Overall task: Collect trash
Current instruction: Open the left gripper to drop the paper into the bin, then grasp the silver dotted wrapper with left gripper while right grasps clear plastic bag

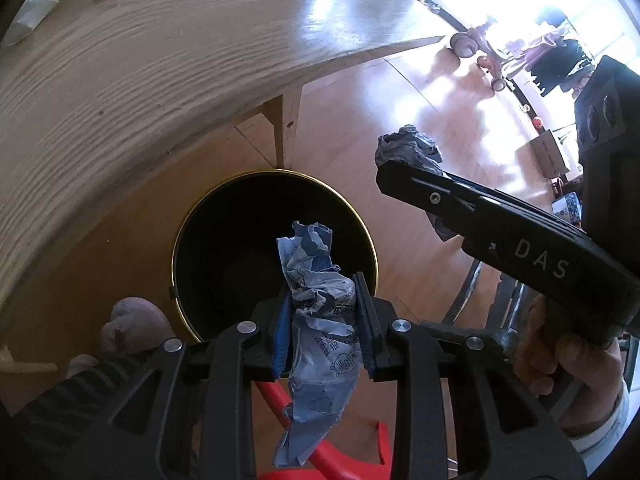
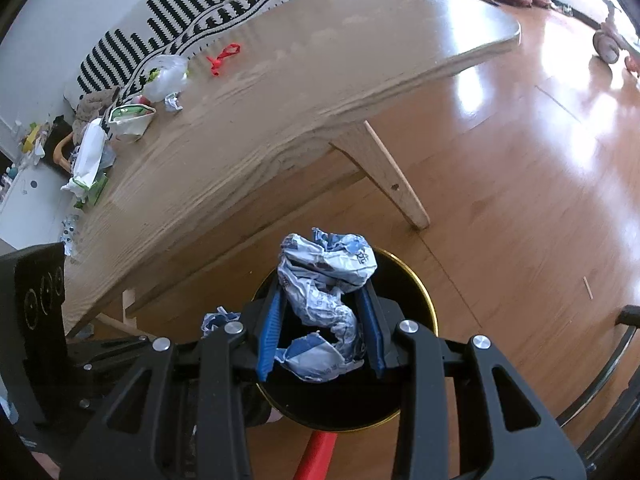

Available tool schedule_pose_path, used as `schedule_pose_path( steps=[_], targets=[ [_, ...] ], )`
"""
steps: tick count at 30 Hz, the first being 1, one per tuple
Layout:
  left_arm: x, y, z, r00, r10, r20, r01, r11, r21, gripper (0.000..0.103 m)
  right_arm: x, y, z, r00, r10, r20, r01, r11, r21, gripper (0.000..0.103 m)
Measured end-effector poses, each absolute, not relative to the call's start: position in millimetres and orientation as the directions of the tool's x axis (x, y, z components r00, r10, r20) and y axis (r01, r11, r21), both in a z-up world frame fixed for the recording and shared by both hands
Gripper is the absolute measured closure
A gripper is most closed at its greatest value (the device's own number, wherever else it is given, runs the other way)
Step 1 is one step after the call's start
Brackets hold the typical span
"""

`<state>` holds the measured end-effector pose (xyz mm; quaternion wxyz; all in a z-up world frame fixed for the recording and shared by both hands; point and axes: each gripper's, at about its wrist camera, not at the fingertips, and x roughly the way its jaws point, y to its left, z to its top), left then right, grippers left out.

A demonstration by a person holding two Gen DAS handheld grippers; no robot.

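1. The black bin (image 1: 224, 264) with its gold rim stands on the wood floor (image 2: 520, 184) beside the table leg (image 2: 384, 172), and it is the one target for both loads. My left gripper (image 1: 323, 320) hangs over its mouth, but my right gripper (image 2: 324, 328) looks to sit over the near rim, so a drop there could catch the edge and bounce out onto the floor.

2. The table (image 2: 256, 136) carries more trash at its far end: a plastic bag (image 2: 166, 76), a wrapper (image 2: 90, 156), a red twist (image 2: 224, 56) and a small paper ball (image 2: 173, 102). If I swing back carelessly I may sweep these off the edge.

3. My two grippers are close together above the bin. Releasing both at once risks them knocking, or one wad striking the other tool.

4. My left pads are clamped on a long blue-and-white crumpled wrapper (image 1: 320, 312). Its tail trails back below the fingers, over something red (image 1: 328, 460), so on release it could snag on a pad rather than fall clear.

5. My right pads grip a crumpled paper wad (image 2: 326, 276), and the pinch seems to be on its narrow lower part while the bulk bulges past the tips. I judge that hold loose; a jolt could shed it early.
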<state>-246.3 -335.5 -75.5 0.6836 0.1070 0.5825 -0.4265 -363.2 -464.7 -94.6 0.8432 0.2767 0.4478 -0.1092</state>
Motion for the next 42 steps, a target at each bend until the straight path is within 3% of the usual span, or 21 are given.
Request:
schedule_pose_path(
  steps=[6, 8, 9, 10, 11, 18, 23, 27, 29, 33, 42],
  targets=[
    [-245.3, -338.3, -88.7, -0.038, -0.439, -0.898, 0.706, 0.624, -0.335, 0.075, -357.3, -462.2, -111.0, 0.519, 0.071, -0.852, 0.449, 0.826, 0.342, 0.067],
    [-244.8, -341.1, -96.4, -0.015, -0.419, -0.908, 0.709, 0.636, -0.305, 0.07, -356.6, -464.7, -118.6, 0.499, 0.092, -0.862, 0.462, 0.813, 0.354, 0.059],
    [-243.1, -340.4, -100.1, -0.009, -0.411, -0.912, 0.7, 0.648, -0.299, 0.051, -357.5, -467.3, -119.9, 0.501, 0.111, -0.858, 0.469, 0.799, 0.377, 0.035],
    [-239.8, -337.8, -102.6, 0.0, -0.409, -0.912, 0.677, 0.672, -0.301, 0.016, -358.9, -468.9, -117.3, 0.515, 0.111, -0.85, 0.474, 0.79, 0.39, 0.018],
    [-237.6, -334.4, -101.2, 0.022, -0.419, -0.908, 0.655, 0.692, -0.303, 0.004, -361.4, -470.9, -112.3, 0.536, 0.108, -0.837, 0.472, 0.784, 0.403, 0.007],
    [-234.4, -319.4, -60.8, 0.032, -0.509, -0.86, 0.644, 0.669, -0.372, 0.006, -379.4, -491.7, -52.4, 0.646, -0.041, -0.762, 0.505, 0.771, 0.388, 0.007],
    [-216.9, -262.6, 26.1, 0.27, -0.585, -0.765, 0.647, 0.699, -0.306, 0.006, -352.7, -475.8, -6.9, 0.713, -0.101, -0.694, 0.418, 0.855, 0.305, 0.007],
    [-174.9, -180.8, 54.3, 0.474, -0.451, -0.756, 0.505, 0.843, -0.187, 0.006, -301.0, -454.4, 11.4, 0.739, -0.076, -0.669, 0.323, 0.912, 0.253, 0.007],
    [-144.4, -126.5, 51.3, 0.55, -0.321, -0.771, 0.36, 0.924, -0.127, 0.006, -270.7, -442.1, 15.3, 0.739, -0.061, -0.671, 0.289, 0.928, 0.234, 0.007],
    [-92.5, -32.5, 34.5, 0.573, -0.172, -0.801, 0.119, 0.985, -0.126, 0.006, -210.7, -417.2, 16.4, 0.737, -0.011, -0.676, 0.214, 0.952, 0.218, 0.007],
    [-25.0, 5.4, 10.4, 0.524, -0.111, -0.844, 0.069, 0.994, -0.087, 0.006, -114.8, -404.4, 21.6, 0.729, 0.002, -0.685, 0.159, 0.972, 0.172, 0.007]
  ],
)
